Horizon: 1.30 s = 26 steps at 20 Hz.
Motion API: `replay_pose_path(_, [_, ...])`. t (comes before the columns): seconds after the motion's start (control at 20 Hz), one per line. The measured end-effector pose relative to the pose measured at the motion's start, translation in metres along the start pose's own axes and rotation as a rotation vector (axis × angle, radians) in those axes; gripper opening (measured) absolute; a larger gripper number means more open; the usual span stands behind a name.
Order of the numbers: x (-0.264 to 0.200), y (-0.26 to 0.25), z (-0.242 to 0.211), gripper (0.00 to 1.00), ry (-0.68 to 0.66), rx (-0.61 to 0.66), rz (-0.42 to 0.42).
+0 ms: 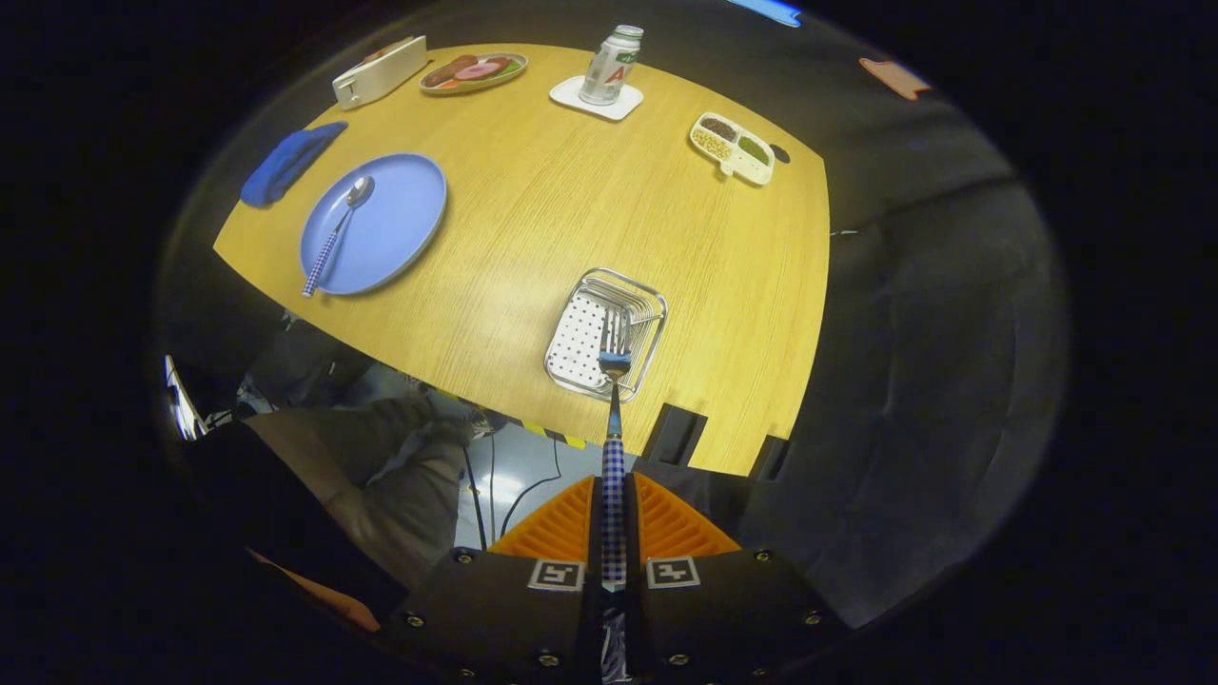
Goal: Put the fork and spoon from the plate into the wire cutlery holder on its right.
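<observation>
Tool [614,533] has its two fingers pressed together on the checkered handle of the fork [614,419], tines pointing out ahead and hovering over the wire cutlery holder [605,332], so it's carrying the fork high above the table [590,209]. For the drop, I'd say line the tines up over the holder's middle, bring the fork down low before letting go, and keep it from catching on the wire rim so it doesn't bounce out onto the wood. Spoon [338,233] is on the blue plate [376,224] off to the left, so that one's next I guess. Table is a light wood top, with a blue cloth [285,162], a food plate [473,71], a white box [379,71], a can on a coaster [611,67] and a divided snack dish [732,146] further back. Someone's sleeve [381,476] shows below the table edge, floor beyond it.
</observation>
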<state>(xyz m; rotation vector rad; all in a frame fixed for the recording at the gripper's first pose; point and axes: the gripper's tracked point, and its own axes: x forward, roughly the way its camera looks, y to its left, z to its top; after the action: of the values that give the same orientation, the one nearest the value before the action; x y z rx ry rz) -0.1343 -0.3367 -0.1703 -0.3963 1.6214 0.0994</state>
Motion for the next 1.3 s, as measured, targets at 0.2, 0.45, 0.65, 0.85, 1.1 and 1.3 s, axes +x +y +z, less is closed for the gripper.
replay_pose_path(0.2, [0.013, -0.008, 0.008, 0.10, 0.061, -0.068, -0.006])
replay_pose_path(0.45, [0.035, -0.006, 0.017, 0.09, 0.145, -0.115, 0.013])
replay_pose_path(0.65, [0.045, -0.008, 0.024, 0.13, 0.163, -0.139, 0.014])
replay_pose_path(0.85, [0.051, -0.011, 0.039, 0.13, 0.121, -0.122, 0.005])
replay_pose_path(1.1, [0.054, -0.010, 0.049, 0.13, 0.096, -0.119, 0.008])
replay_pose_path(1.3, [0.040, -0.017, 0.059, 0.24, 0.045, -0.107, -0.019])
